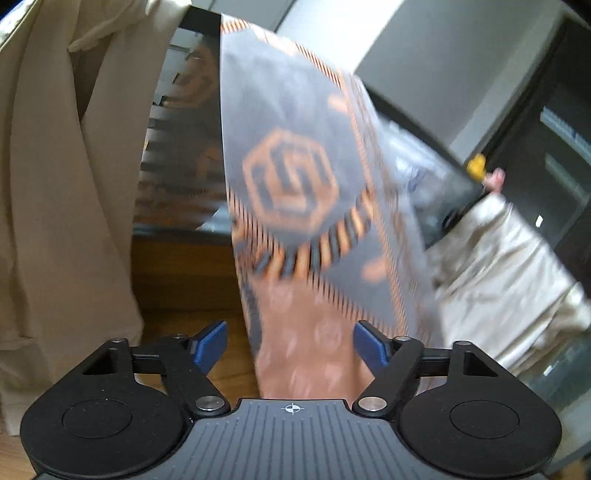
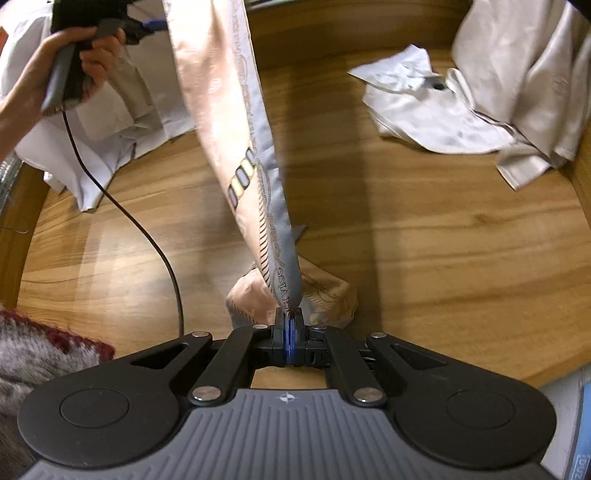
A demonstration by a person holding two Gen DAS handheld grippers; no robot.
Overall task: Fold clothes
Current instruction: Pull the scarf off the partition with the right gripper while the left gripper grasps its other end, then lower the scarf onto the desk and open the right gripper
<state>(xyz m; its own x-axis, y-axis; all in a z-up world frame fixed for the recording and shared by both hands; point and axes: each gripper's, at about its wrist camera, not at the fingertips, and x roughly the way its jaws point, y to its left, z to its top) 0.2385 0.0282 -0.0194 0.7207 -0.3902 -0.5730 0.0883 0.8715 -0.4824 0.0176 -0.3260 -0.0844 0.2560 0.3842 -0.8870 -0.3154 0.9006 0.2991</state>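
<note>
Scarf (image 2: 236,122) fabric, peach and grey with orange printed patterns, hangs stretched through the air above the wooden table (image 2: 424,240). From the right wrist view, the right gripper (image 2: 290,325) has its 2 blue pads pressed together on the scarf's grey printed edge, and a bunched lower part of the same cloth rests on the table just beyond the fingertips. The scarf rises from there toward the upper left, where the left gripper (image 2: 147,25) is seen held in the person's hand (image 2: 79,55); a black cable (image 2: 147,236) trails down from it across the table. In the left wrist view the left gripper (image 1: 290,341) stands wide, its blue pads (image 1: 210,341) apart with nothing pinched between them, and the blurred scarf (image 1: 295,184) hangs just ahead of them. Beige garment (image 1: 55,184) hangs at the left. Silvery-white garment (image 2: 461,110) lies crumpled at the table's far right, and white cloth (image 2: 110,110) lies at the left.
</note>
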